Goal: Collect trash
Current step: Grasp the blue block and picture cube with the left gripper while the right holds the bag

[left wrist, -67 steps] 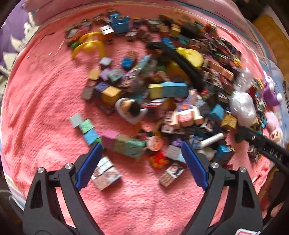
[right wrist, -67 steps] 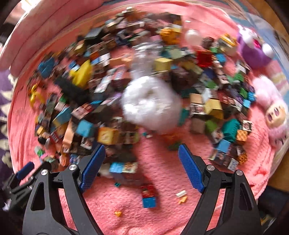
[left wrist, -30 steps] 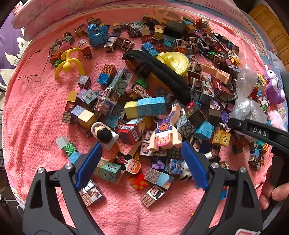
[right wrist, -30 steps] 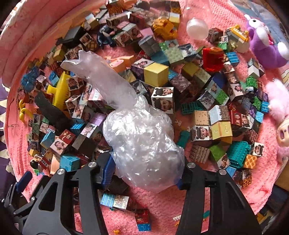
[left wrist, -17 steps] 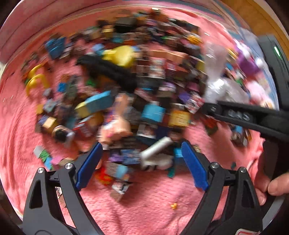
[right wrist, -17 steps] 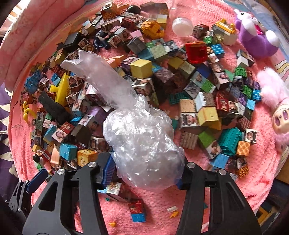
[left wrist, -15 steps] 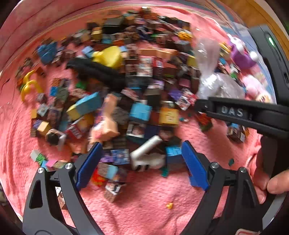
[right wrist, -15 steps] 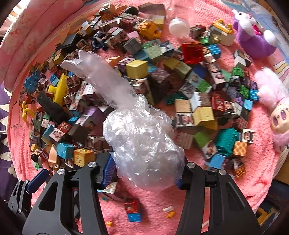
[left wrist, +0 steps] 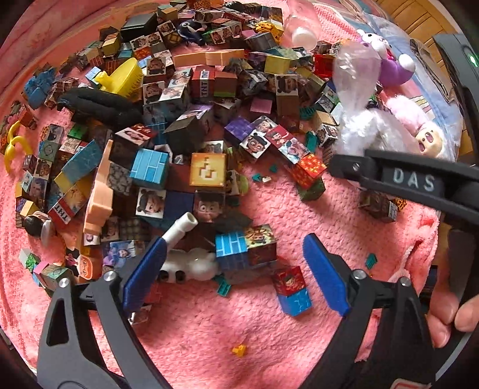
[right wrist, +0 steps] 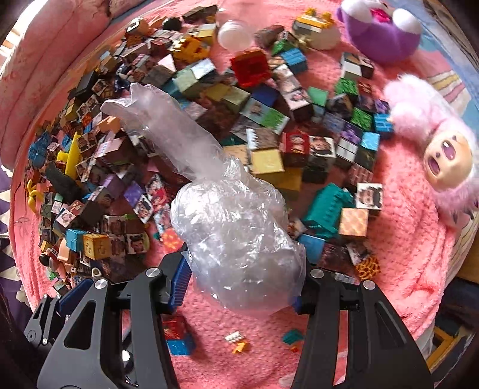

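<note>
Pink blanket (left wrist: 209, 344) is crowded with toy blocks (right wrist: 266, 161). I pinch the plastic bag (right wrist: 236, 239) in my right gripper (right wrist: 239, 284); my left gripper (left wrist: 233, 269) is spread, empty. The slippery film may slide out, or its loose tail may sweep blocks.

Both views bright and evenly lit, daylight-like, colours saturated. Shadows soft and short: a faint one under the blue-red block (left wrist: 292, 288) on the pink blanket (left wrist: 209, 344). Strong fisheye curvature in both; black vignette fills the corners and the blanket edge bows into an arc. Left wrist view sharp at centre, printed cube faces readable; slight softening toward the rim. Right wrist view crisp on the crumpled clear plastic bag (right wrist: 239, 239), which carries small white glints; upper rim smeared, the purple plush (right wrist: 380, 27) and the white capsule (right wrist: 233, 33) blurred. Overexposed patch at far left edge of right view
</note>
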Demonstrator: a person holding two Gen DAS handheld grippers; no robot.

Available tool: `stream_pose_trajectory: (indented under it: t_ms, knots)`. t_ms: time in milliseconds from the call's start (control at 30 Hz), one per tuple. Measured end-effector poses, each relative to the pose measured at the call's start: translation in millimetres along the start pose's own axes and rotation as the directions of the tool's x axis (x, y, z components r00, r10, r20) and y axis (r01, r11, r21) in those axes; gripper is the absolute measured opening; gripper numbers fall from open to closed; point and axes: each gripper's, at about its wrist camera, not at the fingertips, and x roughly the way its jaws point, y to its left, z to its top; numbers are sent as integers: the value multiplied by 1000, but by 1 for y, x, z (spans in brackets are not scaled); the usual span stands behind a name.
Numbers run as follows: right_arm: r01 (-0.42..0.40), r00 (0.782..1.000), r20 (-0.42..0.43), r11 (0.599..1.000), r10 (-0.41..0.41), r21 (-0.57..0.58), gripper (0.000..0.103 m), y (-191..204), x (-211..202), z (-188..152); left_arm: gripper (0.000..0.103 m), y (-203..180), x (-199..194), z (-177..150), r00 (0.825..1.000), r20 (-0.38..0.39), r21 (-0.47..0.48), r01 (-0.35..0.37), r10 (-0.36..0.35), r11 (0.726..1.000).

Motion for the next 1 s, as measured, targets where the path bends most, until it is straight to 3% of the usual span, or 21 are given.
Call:
stream_pose_trajectory:
  t_ms: [100,200,300,433,567,633,667,800,1000]
  knots:
    - [1,1000,1,1000,-1,15,51,-10,-3,-3,87,-9,-1,-1,1000,2,16,12,-12,1000]
    - [-7,1000,2,1000,7,20,51,-15,-3,-3,79,-20,2,-3,1000,-9,49,11,-11,999]
    - [-5,1000,9,1000,5,-1,51,-8,-1,-2,77,-10,13,-5,999,-49,-17,-3,2,1000]
    - [1,1000,19,1000,0,-13,51,-6,-4,-4,62,5,16,-1,999,-40,-92,18,-22,996]
    - [3,1000,24,1000,-3,-10,51,-6,-6,-3,57,6,15,1,998,-43,-105,31,-36,994]
    - [-2,1000,23,1000,2,-6,51,-6,-6,-3,42,3,13,5,998,-33,-96,58,-61,994]
    - [-3,1000,21,1000,4,-8,51,-6,-6,-4,40,1,9,8,997,-29,-91,62,-65,994]
    - [-8,1000,24,1000,8,-2,51,-5,-9,-3,40,1,10,13,997,-41,-80,64,-67,995]
    - [-18,999,41,1000,18,-12,51,-1,-19,-3,40,14,-8,10,998,1,-93,69,-69,993]
